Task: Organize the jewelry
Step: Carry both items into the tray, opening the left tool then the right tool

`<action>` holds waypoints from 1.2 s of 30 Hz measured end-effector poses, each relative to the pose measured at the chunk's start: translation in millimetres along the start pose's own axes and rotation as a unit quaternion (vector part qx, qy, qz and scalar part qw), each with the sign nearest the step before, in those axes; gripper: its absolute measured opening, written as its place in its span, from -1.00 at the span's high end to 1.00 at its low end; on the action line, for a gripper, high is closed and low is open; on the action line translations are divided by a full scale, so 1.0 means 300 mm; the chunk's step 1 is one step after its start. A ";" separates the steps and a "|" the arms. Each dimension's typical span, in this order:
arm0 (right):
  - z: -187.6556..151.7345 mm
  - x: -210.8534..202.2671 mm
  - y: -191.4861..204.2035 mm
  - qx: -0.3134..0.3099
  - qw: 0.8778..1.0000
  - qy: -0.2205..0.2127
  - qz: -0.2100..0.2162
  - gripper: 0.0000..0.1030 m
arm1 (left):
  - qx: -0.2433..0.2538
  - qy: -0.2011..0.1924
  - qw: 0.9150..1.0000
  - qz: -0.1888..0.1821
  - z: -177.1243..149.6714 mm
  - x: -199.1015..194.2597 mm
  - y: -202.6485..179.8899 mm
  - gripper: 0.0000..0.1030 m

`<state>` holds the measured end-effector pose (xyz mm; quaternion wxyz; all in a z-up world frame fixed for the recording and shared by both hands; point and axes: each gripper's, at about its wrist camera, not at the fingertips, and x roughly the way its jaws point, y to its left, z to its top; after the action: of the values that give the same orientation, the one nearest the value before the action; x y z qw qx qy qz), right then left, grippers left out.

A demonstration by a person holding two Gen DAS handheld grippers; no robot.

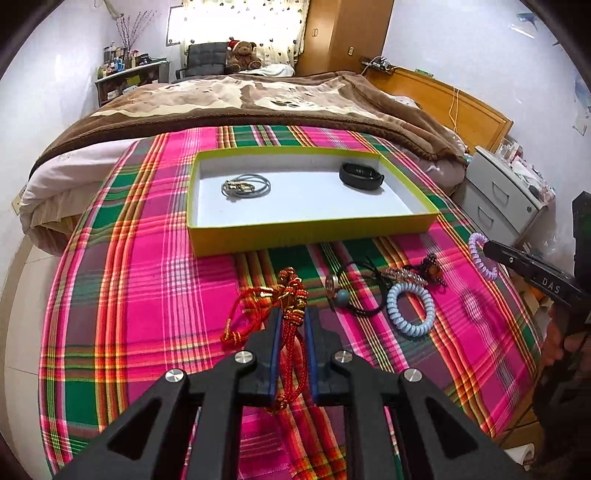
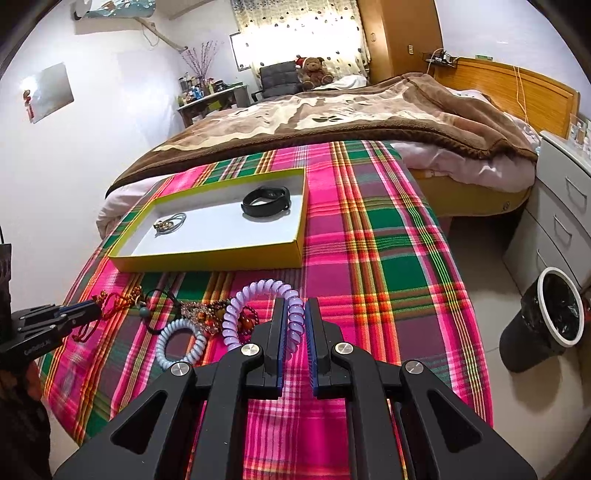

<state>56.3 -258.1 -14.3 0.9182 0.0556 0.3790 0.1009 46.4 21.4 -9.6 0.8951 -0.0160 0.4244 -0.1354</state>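
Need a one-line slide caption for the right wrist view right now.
Right gripper shut on purple coil hair tie, yellow tray ahead holding black band and silver bracelet.

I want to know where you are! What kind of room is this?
Most likely a bedroom: a big bed with a fuzzy brown blanket, a brown teddy bear in a Santa hat, and a tall wooden wardrobe.

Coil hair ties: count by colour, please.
Purple coil tie, in the right claw: 1
Light blue coil tie, on the plaid cloth: 1
Total: 2
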 end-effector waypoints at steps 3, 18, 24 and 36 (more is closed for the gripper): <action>0.014 -0.001 0.016 -0.004 1.000 -0.003 0.002 0.81 | -0.003 -0.002 1.000 0.002 0.017 -0.001 0.012 0.76; 0.169 0.065 0.132 -0.032 0.999 -0.015 0.023 0.81 | -0.021 -0.030 0.999 0.018 0.162 -0.006 0.108 0.76; 0.202 0.099 0.153 -0.035 0.999 -0.014 0.027 0.81 | -0.021 -0.030 0.999 0.018 0.180 0.009 0.120 0.76; 0.283 0.159 0.192 -0.044 0.998 -0.008 0.033 0.81 | -0.030 -0.036 0.999 0.010 0.223 0.020 0.137 0.76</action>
<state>141.2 -193.3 23.2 0.9190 0.0281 0.3646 0.1475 110.6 53.8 22.8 0.9103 -0.0434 0.3958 -0.1134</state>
